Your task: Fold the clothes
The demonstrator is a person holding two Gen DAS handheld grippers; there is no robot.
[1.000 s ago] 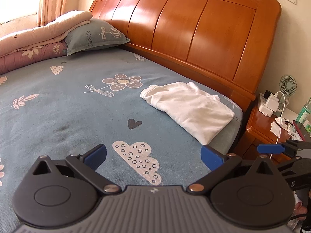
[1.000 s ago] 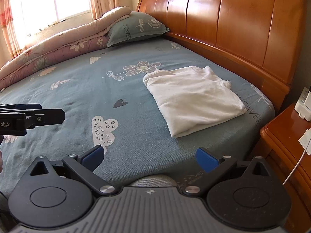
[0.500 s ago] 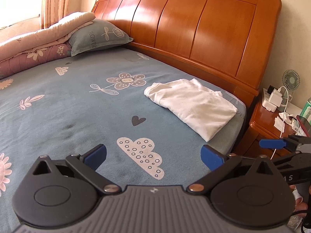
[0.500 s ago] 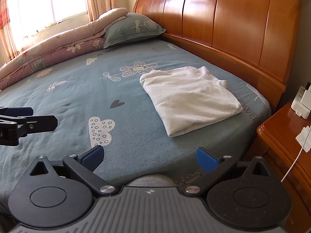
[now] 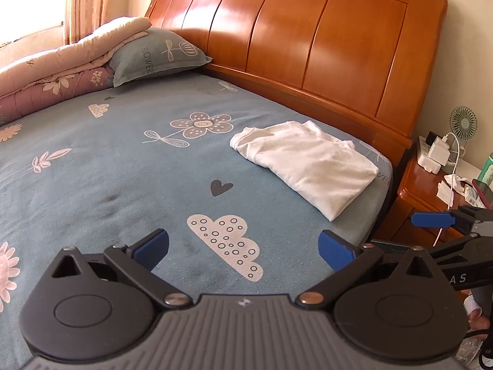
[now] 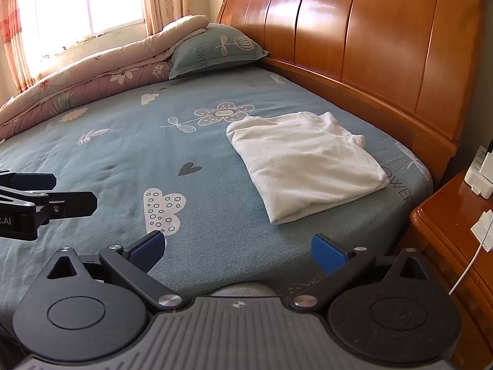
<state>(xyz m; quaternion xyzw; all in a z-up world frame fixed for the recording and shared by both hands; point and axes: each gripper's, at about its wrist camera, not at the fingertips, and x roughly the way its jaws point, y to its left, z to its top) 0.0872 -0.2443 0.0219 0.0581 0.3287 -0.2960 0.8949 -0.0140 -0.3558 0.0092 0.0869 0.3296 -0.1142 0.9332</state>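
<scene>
A white garment (image 5: 308, 163) (image 6: 305, 160) lies folded into a rectangle on the blue patterned bed sheet (image 5: 123, 166) (image 6: 123, 141), near the headboard and the bed's right edge. My left gripper (image 5: 243, 248) hovers open over the sheet above a cloud print, well short of the garment, holding nothing. My right gripper (image 6: 238, 249) is open too, near the bed's front edge, with the garment ahead of it and apart. Each gripper shows at the edge of the other's view: the right one (image 5: 443, 220) and the left one (image 6: 46, 197).
A wooden headboard (image 5: 308, 46) runs along the far side. A pillow (image 6: 215, 49) and a rolled quilt (image 6: 92, 86) lie at the back left. A wooden nightstand (image 5: 425, 191) (image 6: 453, 231) at the right carries chargers, cables and a small fan (image 5: 463, 121).
Both grippers have drawn back slightly from the bed, and the garment sits a little farther off in both views. It has not moved on the sheet. Jaws stayed open.
</scene>
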